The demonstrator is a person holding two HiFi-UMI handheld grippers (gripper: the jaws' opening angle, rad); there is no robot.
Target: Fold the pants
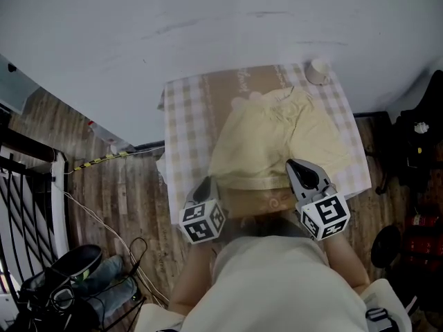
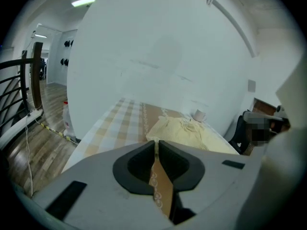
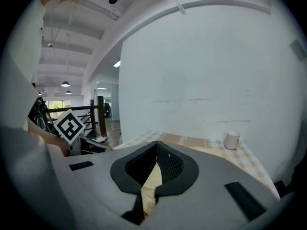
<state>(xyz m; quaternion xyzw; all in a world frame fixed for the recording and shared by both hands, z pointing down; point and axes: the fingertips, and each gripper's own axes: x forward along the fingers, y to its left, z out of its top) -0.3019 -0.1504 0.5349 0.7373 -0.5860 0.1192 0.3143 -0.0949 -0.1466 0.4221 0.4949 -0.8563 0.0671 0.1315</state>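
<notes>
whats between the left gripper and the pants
Just bare tablecloth: the left gripper view shows its brown patterned strip running from the left gripper to the pants, nothing on it.

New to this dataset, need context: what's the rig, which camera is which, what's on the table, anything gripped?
There is no robot here: a person holds a two-jaw claw in each hand. The head view comes from a camera on the person's head, looking steeply down. The two gripper views come from cameras riding on each claw, looking along its jaws. On the table's checked cloth lie pale yellow pants, with a white cup at the far right corner. The left claw has a narrow gap between its jaws and the right claw is shut. Neither holds anything.
</notes>
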